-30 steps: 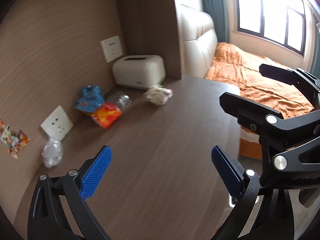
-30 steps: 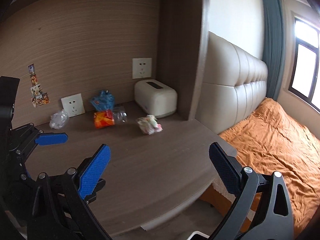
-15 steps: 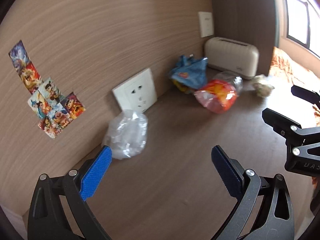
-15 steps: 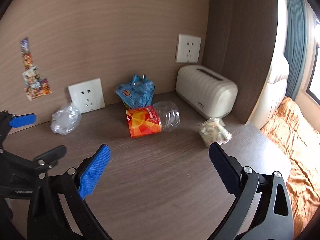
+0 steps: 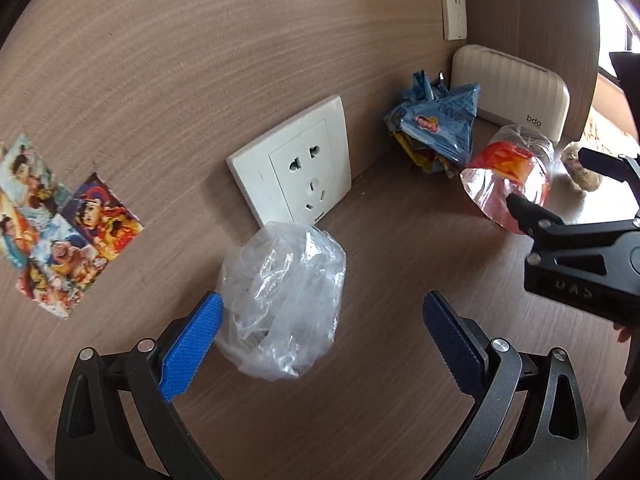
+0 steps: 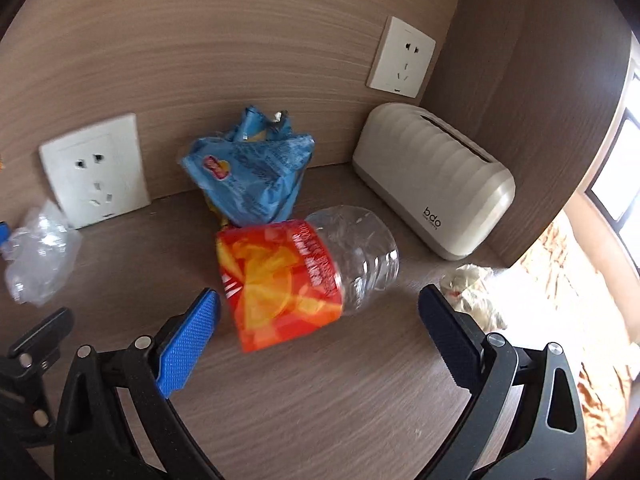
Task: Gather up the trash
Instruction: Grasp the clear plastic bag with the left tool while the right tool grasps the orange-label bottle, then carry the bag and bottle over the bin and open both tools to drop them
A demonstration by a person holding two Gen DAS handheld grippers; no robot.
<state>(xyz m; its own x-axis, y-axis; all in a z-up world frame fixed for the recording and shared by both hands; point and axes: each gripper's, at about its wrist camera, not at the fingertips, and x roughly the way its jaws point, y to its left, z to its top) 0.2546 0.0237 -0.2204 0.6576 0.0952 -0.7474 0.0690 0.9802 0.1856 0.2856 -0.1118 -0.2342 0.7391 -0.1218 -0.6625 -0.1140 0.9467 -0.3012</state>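
From the left wrist view, your left tongs [image 5: 320, 340] are spread wide around the crumpled clear bag [image 5: 282, 304], which sits on the worktop [image 5: 400, 400] just in front of the socket [image 5: 296, 166]; the left pad looks to be touching or just beside the bag's left edge, while the right pad is well apart from it. I judge that the bag weighs almost nothing, is soft and slick, and will collapse as you close, so take it across its bulky middle, low near the worktop, and close fully or the film may slip out. Far right in this view lie the blue wrapper [image 5: 440, 128] and the bottle [image 5: 508, 180], with your right tongs [image 5: 556, 184] poking in by the bottle. From the right wrist view, your right tongs [image 6: 320, 340] are also spread wide and hold nothing, with the bottle [image 6: 304, 276] lying on its side between and just beyond the pads. It looks empty, so light, springy and smooth, and likely to roll; grip across the orange label rather than the bare ribbed end. The blue wrapper [image 6: 252, 176] leans behind it against the wall, and a paper wad [image 6: 472, 292] lies near the right pad, in front of the tissue box [image 6: 436, 196].
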